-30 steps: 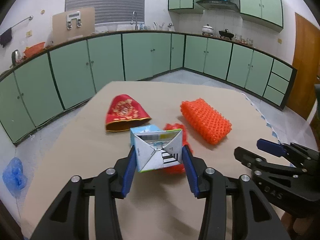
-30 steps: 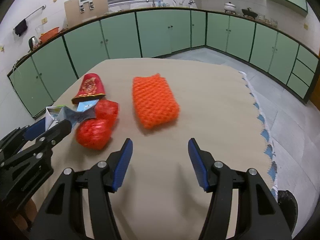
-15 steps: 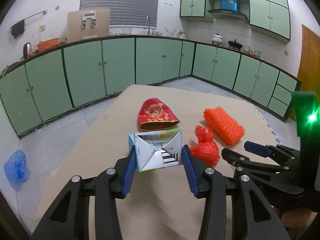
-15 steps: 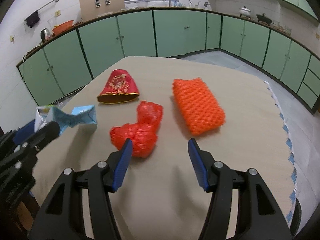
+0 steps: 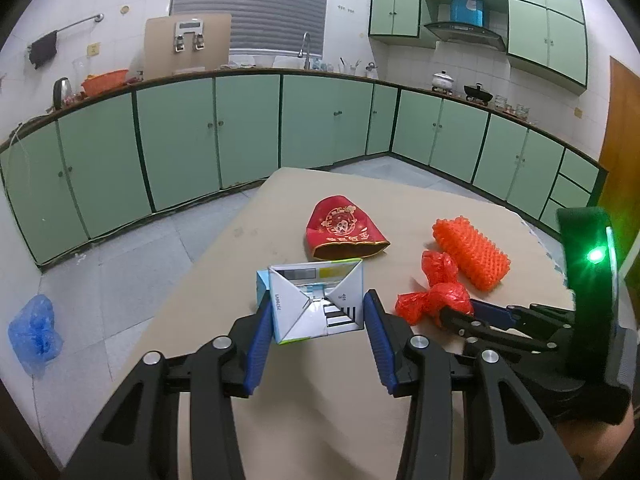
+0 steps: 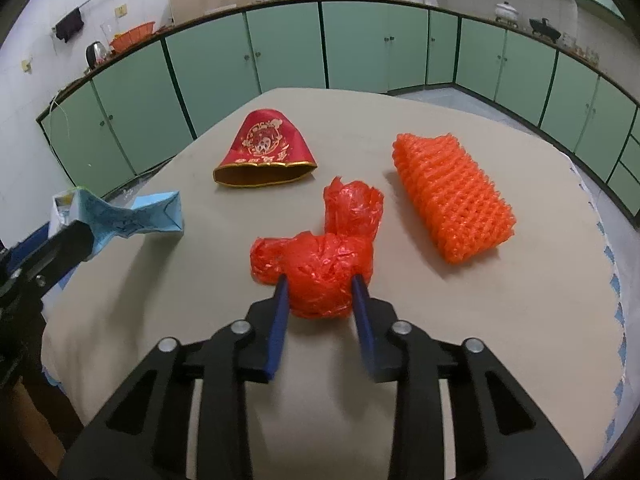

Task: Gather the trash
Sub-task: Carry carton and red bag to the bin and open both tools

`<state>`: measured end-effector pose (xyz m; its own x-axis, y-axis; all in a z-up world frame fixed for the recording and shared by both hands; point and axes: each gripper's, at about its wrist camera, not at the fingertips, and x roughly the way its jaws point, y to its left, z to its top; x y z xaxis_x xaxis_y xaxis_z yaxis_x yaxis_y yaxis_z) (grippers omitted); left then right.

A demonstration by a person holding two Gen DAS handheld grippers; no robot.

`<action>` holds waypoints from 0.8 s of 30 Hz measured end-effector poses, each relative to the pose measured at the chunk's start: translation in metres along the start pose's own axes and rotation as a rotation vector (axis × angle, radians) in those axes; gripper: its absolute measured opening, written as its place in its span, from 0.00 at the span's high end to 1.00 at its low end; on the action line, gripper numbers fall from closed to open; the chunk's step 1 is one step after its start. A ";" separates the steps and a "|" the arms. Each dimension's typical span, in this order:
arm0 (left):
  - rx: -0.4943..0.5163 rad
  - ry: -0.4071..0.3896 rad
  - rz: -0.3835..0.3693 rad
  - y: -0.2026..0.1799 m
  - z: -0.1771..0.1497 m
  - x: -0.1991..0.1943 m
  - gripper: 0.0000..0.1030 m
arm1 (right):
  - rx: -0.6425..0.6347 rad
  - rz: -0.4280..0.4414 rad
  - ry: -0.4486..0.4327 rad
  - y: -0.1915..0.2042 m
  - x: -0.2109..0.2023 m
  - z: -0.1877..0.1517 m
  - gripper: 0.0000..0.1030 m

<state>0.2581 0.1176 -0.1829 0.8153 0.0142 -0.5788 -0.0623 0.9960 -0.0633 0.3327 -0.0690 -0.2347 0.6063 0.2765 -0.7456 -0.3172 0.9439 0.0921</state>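
Bringing the right gripper (image 6: pixel 320 280) in over the crumpled red plastic bag (image 6: pixel 316 256), a thing lying ahead of wide-set jaws in the earlier frames and now sitting between them; closing those jaws just now, with both blue pads pressing into the bag's bulkier lobe and the thinner twisted end sticking out beyond the tips. Biting on the thick part, probably to keep the slippery film from sliding free on the lift. Still resting the bag on the tan table (image 6: pixel 440 340), not yet raising it. Keeping the left gripper (image 5: pixel 317 304) clamped on the flattened drink carton (image 5: pixel 304 312), pinching it across its width with the folded end facing the camera and the body hanging clear of the tabletop near the table's left edge, seemingly parking one collected piece in one hand while freeing the other for the next. Leaving the red embroidered pouch (image 6: pixel 264 148) lying flat, mouth toward the grippers, beyond the bag, and the orange foam net (image 6: pixel 452 196) just beside the bag on its right, apart from it; both judged to be waiting for later pickups. Showing no bin in either view, only a blue bag (image 5: pixel 34 332) on the floor to the left.
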 end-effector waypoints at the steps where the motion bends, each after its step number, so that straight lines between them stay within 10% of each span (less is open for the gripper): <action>1: 0.000 -0.001 -0.003 -0.001 0.000 -0.001 0.57 | 0.001 0.006 -0.008 -0.001 -0.005 -0.001 0.74; 24: 0.148 -0.044 -0.197 -0.125 0.002 -0.064 0.57 | 0.154 -0.127 -0.108 -0.110 -0.153 -0.064 0.76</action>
<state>0.2145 -0.0080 -0.1363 0.8278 -0.1806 -0.5312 0.1824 0.9820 -0.0497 0.2289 -0.2269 -0.1731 0.7117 0.1632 -0.6832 -0.1229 0.9866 0.1076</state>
